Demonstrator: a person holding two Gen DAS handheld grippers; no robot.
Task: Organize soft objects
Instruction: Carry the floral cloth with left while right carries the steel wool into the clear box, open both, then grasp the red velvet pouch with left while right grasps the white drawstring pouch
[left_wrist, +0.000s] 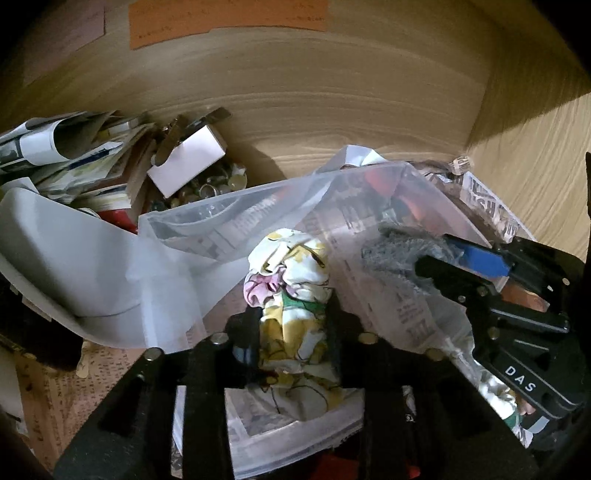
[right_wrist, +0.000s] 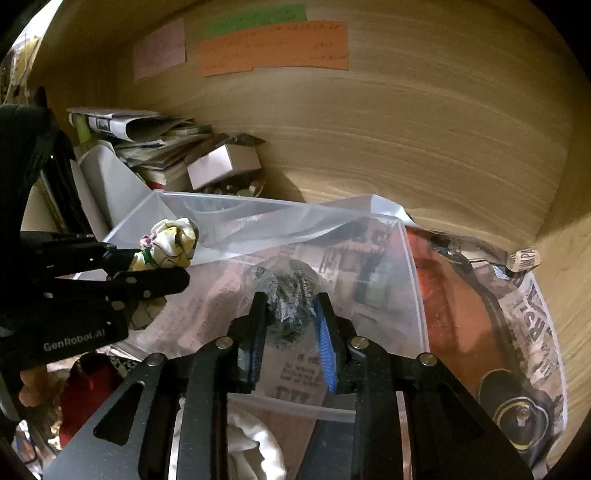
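We note the floral cloth (left_wrist: 291, 295) bunched between the left tongs (left_wrist: 291, 328), just over the near rim of the clear bin (left_wrist: 207, 206); whether the pads press on it or have let go we cannot tell. The grey fuzzy cloth (right_wrist: 286, 299) sits clenched in the right tongs (right_wrist: 290, 314), inside the bin mouth.

Risk, as we judge it: a loose hold on the floral cloth may drop it outside the near wall, and both tongs crowd the same opening and may snag.

The right view shows the bag (right_wrist: 498, 332) beside the bin and a red cloth (right_wrist: 88, 384) under the left tongs. The left view shows the floral cloth's full length.
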